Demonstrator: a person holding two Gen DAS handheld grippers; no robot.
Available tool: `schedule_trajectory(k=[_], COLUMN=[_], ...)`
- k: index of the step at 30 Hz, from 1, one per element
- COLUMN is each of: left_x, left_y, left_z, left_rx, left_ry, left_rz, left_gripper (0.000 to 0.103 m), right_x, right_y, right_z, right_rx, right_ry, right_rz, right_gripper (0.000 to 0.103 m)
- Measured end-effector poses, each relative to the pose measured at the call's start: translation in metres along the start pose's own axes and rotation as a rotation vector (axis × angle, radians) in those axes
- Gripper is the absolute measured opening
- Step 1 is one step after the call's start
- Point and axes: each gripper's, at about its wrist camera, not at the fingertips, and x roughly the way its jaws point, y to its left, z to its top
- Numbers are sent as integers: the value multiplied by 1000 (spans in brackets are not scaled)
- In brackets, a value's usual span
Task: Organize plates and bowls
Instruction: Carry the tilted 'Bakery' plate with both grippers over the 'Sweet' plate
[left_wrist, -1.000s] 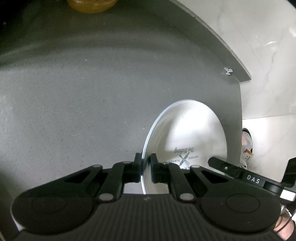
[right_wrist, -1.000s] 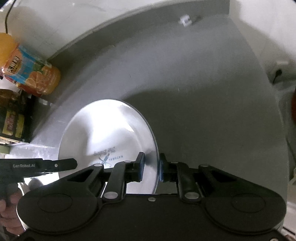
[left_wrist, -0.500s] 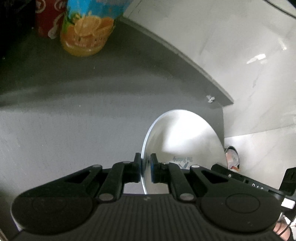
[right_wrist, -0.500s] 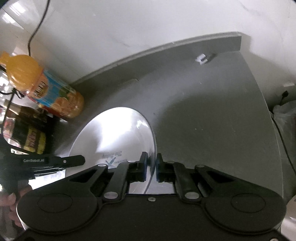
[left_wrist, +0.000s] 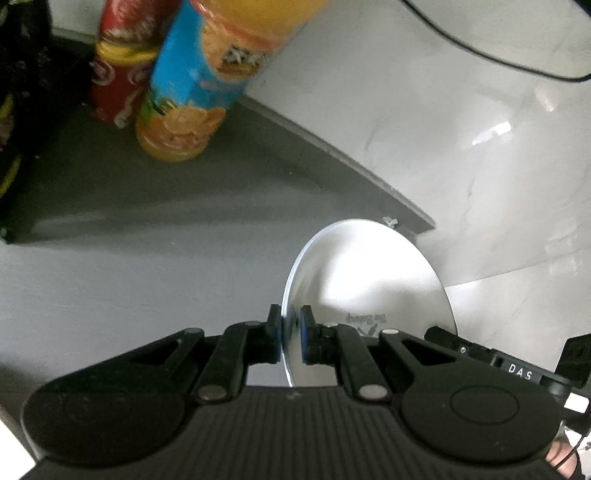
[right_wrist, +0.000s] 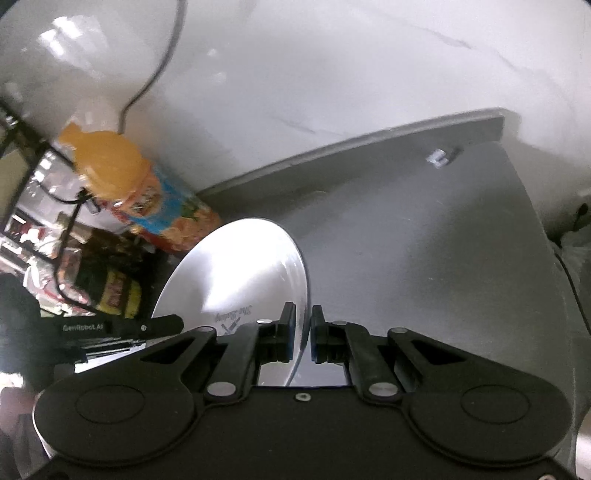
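Grey countertop (left_wrist: 155, 266) bearing juice bottle (left_wrist: 184, 110)

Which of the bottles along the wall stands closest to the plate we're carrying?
The orange juice bottle with the blue label, nearest the round silver plate; the red-labelled bottle stands behind it, farther left.

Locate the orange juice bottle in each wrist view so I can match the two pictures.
Left wrist view: the orange juice bottle stands upper left on the grey counter, beside a red can.
Right wrist view: the bottle is at left centre, leaning in the fisheye, just behind the plate's far rim.
Shared landmark: the white plate, held on edge by both tools.
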Motion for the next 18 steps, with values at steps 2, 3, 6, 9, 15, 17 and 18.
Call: schedule_trajectory(k=[2,3,6,9,15,17,18], left_x=[-13,-19,-37,-55,-93,-104,-107], left_y=[6,9,17,29,50,56,58], left_z=[-1,-2,-6,-11,-27,-33,-36], left_rx=[-3,0,6,-12,-1,-3,-5], left_ry=[-15,-19,-34,-50,-75,-80,-83], left_rz=[-6,-6,8,8,18,24,25], left_gripper=[8,8,8,8,8,8,8], right_x=[-1,-2,-3,-4,-7,-11,-11], right_y=[10,14,29,45,74,80,83], right_z=[-4,-7,-15,-24,-44,-52,-56], right_rx=[-2,-2,-13,-21,-30,-31,-33], right_ry=[-4,-7,-6,-4,-7,-4,-2], right_rz=[12,18,29,37,52,59,61], right_gripper=[8,8,8,8,8,8,8])
